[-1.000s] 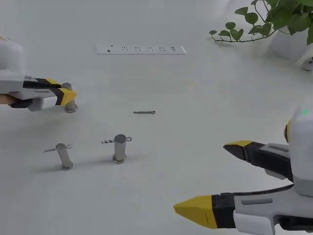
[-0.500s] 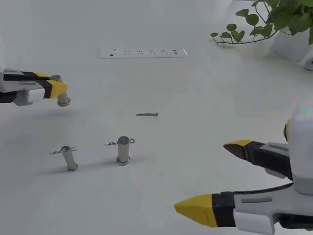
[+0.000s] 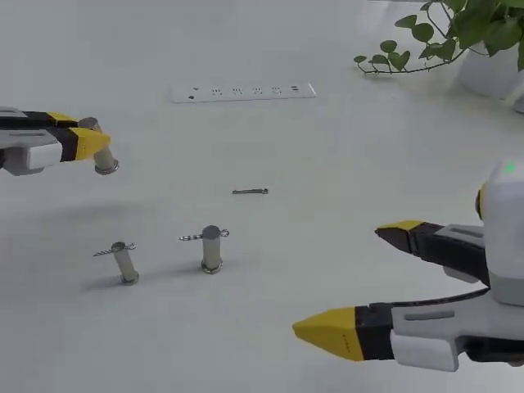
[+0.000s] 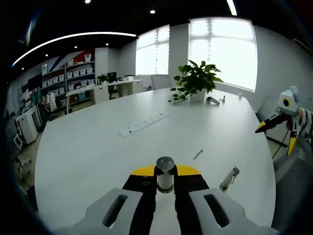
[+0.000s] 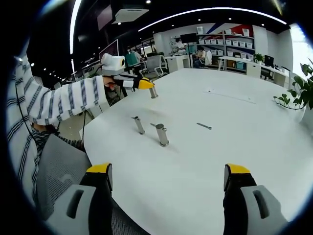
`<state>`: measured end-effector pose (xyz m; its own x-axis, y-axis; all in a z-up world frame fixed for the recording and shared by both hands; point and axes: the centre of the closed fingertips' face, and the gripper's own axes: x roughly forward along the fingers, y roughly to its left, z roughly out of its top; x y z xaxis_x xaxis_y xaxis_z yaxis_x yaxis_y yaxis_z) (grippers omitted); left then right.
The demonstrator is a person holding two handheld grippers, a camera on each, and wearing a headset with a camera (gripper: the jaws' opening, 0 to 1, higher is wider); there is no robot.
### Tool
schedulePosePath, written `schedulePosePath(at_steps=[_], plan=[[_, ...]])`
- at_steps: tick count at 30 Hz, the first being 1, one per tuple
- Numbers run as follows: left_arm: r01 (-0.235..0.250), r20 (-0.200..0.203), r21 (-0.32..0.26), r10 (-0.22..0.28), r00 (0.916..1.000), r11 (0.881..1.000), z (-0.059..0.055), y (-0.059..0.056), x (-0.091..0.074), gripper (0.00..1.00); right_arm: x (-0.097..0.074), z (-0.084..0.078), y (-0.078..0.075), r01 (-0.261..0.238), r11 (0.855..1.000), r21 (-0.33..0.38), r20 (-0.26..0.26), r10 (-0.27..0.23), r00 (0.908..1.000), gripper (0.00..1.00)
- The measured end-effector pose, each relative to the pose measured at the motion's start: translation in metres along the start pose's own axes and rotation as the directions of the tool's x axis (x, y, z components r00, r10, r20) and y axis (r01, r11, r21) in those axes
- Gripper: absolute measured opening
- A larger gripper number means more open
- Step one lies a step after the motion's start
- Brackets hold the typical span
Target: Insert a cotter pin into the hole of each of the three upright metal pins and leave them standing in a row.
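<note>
left gripper is clenched on the third metal pin at far left, upright, its cap poking above the jaws in the left gripper view. can't tell if its base touches the table. right gripper is near right, jaws spread wide, holding nothing. loose cotter pin lies flat mid table, well apart from both grippers. two finished pins stand near left, each with a cotter through it.

handling guess: the metal pin is small, stiff and smooth, so it's likely to twist in the jaws; grip it low on the shank so the hole stays free. the cotter is thin, light wire and hard to pinch off a flat top; take it by the loop end, legs forward.
</note>
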<state>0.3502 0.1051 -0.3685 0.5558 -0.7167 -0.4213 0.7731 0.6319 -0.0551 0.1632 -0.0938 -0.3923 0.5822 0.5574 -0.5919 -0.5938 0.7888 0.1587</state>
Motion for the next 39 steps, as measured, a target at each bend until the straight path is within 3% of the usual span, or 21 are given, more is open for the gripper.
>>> schedulePosePath(at_steps=[9,14,22,29,39], plan=[[0.046,-0.007,0.042,-0.046,0.9989,0.998,-0.003,-0.025,-0.015,0.09,-0.004,0.006,-0.003,0.005,1.0,-0.003,0.033,-0.004,0.9995,0.93],[0.056,0.01,0.026,-0.056,0.9984,0.998,-0.004,-0.043,-0.026,0.09,-0.004,0.005,-0.002,-0.001,1.0,-0.006,0.038,0.002,0.9993,0.93],[0.089,0.0,0.034,-0.089,0.9961,0.995,-0.014,-0.076,-0.039,0.09,-0.004,0.007,-0.002,-0.009,1.0,-0.011,0.051,0.01,0.9987,0.93],[0.112,0.003,0.021,-0.112,0.9937,0.993,-0.018,-0.102,-0.042,0.09,-0.004,0.008,-0.001,-0.014,1.0,-0.014,0.06,0.014,0.9981,0.93],[0.146,0.004,0.018,-0.146,0.9893,0.989,-0.02,-0.128,-0.039,0.09,-0.004,0.006,0.002,-0.019,1.0,-0.011,0.063,0.02,0.9978,0.93]])
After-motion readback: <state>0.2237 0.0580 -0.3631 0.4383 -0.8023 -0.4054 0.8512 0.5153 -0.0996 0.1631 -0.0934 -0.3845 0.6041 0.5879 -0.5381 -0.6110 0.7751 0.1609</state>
